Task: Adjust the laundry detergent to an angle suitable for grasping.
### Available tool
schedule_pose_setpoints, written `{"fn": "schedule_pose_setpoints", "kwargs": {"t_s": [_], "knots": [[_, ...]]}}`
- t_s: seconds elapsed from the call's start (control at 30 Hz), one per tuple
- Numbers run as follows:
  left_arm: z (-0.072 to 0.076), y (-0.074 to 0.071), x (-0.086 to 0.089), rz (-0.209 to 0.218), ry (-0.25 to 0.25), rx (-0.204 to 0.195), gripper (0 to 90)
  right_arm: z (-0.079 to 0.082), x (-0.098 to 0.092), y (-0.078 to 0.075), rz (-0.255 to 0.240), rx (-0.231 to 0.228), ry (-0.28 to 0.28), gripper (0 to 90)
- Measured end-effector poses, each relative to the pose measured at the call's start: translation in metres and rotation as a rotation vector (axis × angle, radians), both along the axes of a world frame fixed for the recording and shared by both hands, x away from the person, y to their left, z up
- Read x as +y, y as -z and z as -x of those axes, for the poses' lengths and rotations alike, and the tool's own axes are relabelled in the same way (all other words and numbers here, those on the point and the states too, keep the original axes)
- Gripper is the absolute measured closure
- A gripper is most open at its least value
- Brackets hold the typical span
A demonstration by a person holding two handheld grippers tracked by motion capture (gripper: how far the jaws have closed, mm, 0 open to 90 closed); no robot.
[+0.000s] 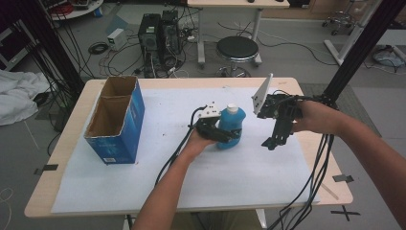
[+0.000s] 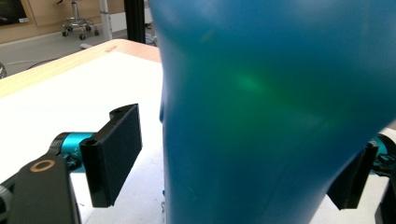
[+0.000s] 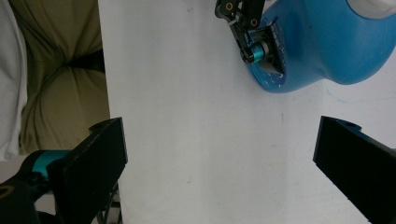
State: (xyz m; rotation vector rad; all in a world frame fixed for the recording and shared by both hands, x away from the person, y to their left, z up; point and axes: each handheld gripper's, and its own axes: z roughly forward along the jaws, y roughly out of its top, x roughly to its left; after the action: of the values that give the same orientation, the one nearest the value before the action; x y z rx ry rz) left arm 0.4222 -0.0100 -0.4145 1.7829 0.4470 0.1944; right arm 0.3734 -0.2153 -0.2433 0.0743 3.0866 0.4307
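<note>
Standing blue bottle (image 1: 231,125) capped white, cardboard box (image 1: 116,120) open, hollow

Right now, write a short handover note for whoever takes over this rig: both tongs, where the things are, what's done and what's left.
Left tongs: straddling the blue bottle, a gap at the one pad that shows clearly, so no firm grip yet.
Right tongs: open, holding nothing, hanging above the white sheet to the right of the bottle.
Bottle: upright mid-table, white cap on.
Open blue box: at the left of the table.
Done: left tongs placed around the bottle.
Left: probably close on it and lift; judging by the layout, the box may be its destination.
</note>
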Motion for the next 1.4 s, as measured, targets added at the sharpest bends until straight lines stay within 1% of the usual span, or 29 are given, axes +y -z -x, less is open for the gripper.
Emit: {"fn": "schedule_pose_setpoints", "kwargs": {"t_s": [0.07, 0.1, 0.13, 0.2, 0.23, 0.27, 0.33, 0.47, 0.57, 0.67, 0.87, 0.9, 1.1, 1.17, 1.23, 1.4], "knots": [[0.0001, 0.0000, -0.0001, -0.003, 0.001, -0.001, 17.2, -0.0006, 0.0000, 0.0001, -0.004, -0.002, -0.005, 1.9], [0.0002, 0.0003, 0.0002, 0.002, 0.000, 0.000, 17.8, -0.0006, 0.0001, 0.0001, -0.005, -0.002, -0.005, 1.9], [0.0001, 0.0004, 0.0008, 0.003, 0.001, 0.000, 21.3, -0.0007, 0.0003, -0.0001, -0.004, -0.002, -0.006, 1.9], [0.0002, 0.0003, 0.0008, 0.005, -0.003, -0.002, 21.7, -0.0005, 0.0004, -0.0001, -0.005, -0.002, -0.005, 1.9], [0.0002, 0.0002, 0.0007, 0.004, 0.000, -0.004, 24.4, -0.0004, 0.0003, -0.0002, -0.004, -0.003, -0.007, 1.9], [0.0005, 0.0000, 0.0005, 0.004, -0.002, -0.007, 24.4, -0.0004, 0.0003, -0.0002, -0.004, -0.003, -0.007, 1.9], [0.0004, -0.0004, 0.0011, 0.003, -0.005, -0.010, 27.3, -0.0006, -0.0005, -0.0004, -0.007, -0.003, -0.005, 1.9], [-0.0001, -0.0008, 0.0022, 0.007, -0.013, -0.011, 28.1, -0.0003, -0.0008, -0.0005, -0.010, -0.003, -0.003, 1.9], [0.0004, -0.0009, 0.0018, 0.006, -0.009, -0.013, 28.7, 0.0000, -0.0005, -0.0006, -0.010, -0.006, -0.005, 1.9], [0.0009, -0.0008, 0.0010, 0.013, -0.008, -0.016, 32.7, -0.0002, -0.0002, -0.0006, -0.010, -0.006, -0.006, 1.9], [0.0020, 0.0001, 0.0003, 0.013, -0.003, -0.023, 41.4, -0.0001, -0.0001, -0.0006, -0.010, -0.006, -0.007, 1.9], [0.0023, -0.0003, 0.0002, 0.008, -0.004, -0.028, 43.0, -0.0002, -0.0002, -0.0007, -0.010, -0.006, -0.007, 1.9], [0.0028, 0.0002, 0.0004, 0.014, -0.007, -0.030, 43.4, -0.0003, -0.0009, -0.0005, -0.010, -0.006, -0.007, 1.9], [0.0028, 0.0002, 0.0006, 0.014, -0.006, -0.031, 43.5, 0.0001, -0.0016, -0.0013, -0.009, -0.004, 0.003, 1.9], [0.0028, 0.0004, 0.0008, 0.015, -0.007, -0.029, 43.6, -0.0003, -0.0019, -0.0011, -0.013, -0.006, -0.006, 1.9], [0.0031, 0.0004, 0.0007, 0.016, -0.011, -0.030, 43.9, -0.0001, -0.0023, -0.0007, -0.014, -0.005, -0.004, 1.9]]}}
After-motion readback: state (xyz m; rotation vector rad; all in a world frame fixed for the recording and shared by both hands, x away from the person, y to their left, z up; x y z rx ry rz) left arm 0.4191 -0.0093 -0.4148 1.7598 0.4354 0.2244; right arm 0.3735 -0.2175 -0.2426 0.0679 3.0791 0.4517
